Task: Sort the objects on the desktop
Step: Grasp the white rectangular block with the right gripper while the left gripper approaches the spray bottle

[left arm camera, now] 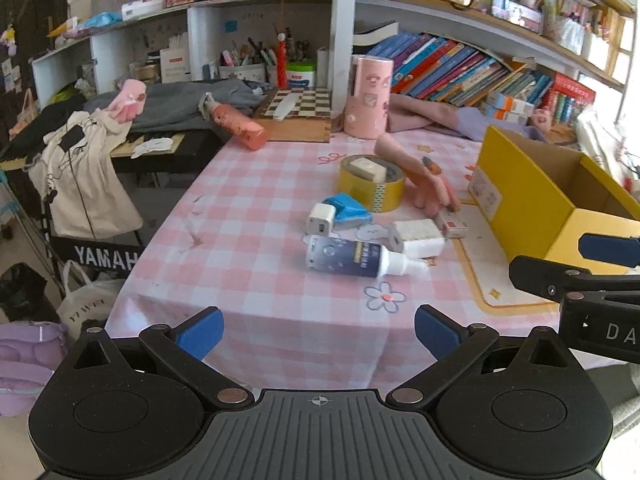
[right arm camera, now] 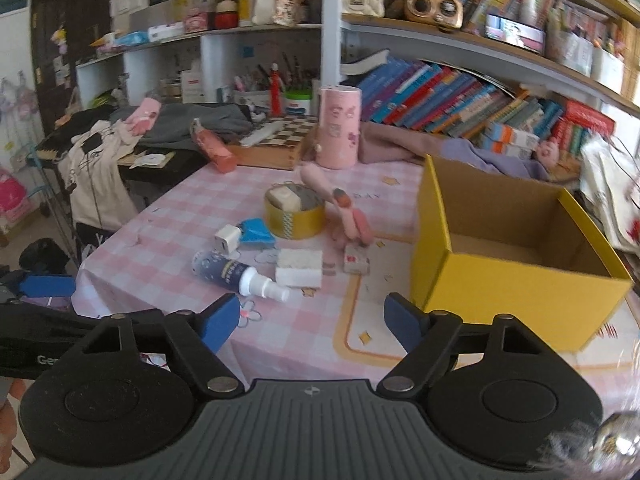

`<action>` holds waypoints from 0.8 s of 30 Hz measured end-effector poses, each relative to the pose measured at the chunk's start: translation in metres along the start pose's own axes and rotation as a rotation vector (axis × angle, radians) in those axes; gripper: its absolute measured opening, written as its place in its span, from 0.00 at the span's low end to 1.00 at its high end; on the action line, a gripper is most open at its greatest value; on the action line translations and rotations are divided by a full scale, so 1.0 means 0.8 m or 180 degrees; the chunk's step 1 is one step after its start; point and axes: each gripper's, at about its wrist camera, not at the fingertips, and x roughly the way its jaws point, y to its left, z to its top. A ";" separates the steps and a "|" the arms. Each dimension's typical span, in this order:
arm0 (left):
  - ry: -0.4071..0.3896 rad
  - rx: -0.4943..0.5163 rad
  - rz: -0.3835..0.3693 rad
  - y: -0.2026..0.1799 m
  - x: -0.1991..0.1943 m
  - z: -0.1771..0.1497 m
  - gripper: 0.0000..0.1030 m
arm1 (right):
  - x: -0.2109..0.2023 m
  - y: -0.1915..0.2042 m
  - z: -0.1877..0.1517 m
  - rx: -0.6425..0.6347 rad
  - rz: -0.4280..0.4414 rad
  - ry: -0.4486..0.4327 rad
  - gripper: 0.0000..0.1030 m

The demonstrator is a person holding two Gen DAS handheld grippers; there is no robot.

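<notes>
Spray bottle (right arm camera: 236, 274): lies flat near your table's (left arm camera: 248, 184) front edge, white nozzle pointing right, toward the cardboard box (right arm camera: 516, 280)
Surface: smooth, probably plastic
Left gripper (left arm camera: 319, 332): jaws apart
Right gripper (right arm camera: 312, 322): jaws apart

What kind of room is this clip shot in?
Probably a child's study or bedroom at home: shelves packed with books, a pen holder, a chessboard, and a desk under a pink checked tablecloth.

Yellow box (left arm camera: 532, 196) cut off at right edge, small carton (right arm camera: 356, 259) label blurred
</notes>
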 end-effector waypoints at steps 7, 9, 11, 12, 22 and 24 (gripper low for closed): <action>0.0070 0.0096 -0.0003 0.009 0.029 0.011 0.99 | 0.049 -0.005 0.025 -0.0041 0.0134 0.0110 0.76; 0.0096 0.0257 -0.0012 0.007 0.038 0.012 0.99 | 0.066 -0.008 0.032 -0.0044 0.0163 0.0159 0.76; 0.0140 0.0404 -0.0022 0.005 0.048 0.014 0.99 | 0.086 -0.010 0.039 -0.0055 0.0179 0.0232 0.76; 0.0158 0.0461 -0.0022 0.004 0.052 0.015 0.99 | 0.096 -0.010 0.042 -0.0056 0.0184 0.0260 0.76; 0.0097 0.0875 -0.0135 -0.003 0.083 0.031 0.99 | 0.191 -0.015 0.055 0.0087 0.0160 0.0676 0.77; 0.0103 0.1054 -0.0195 -0.006 0.089 0.034 0.99 | 0.206 -0.016 0.056 0.0121 0.0160 0.0758 0.79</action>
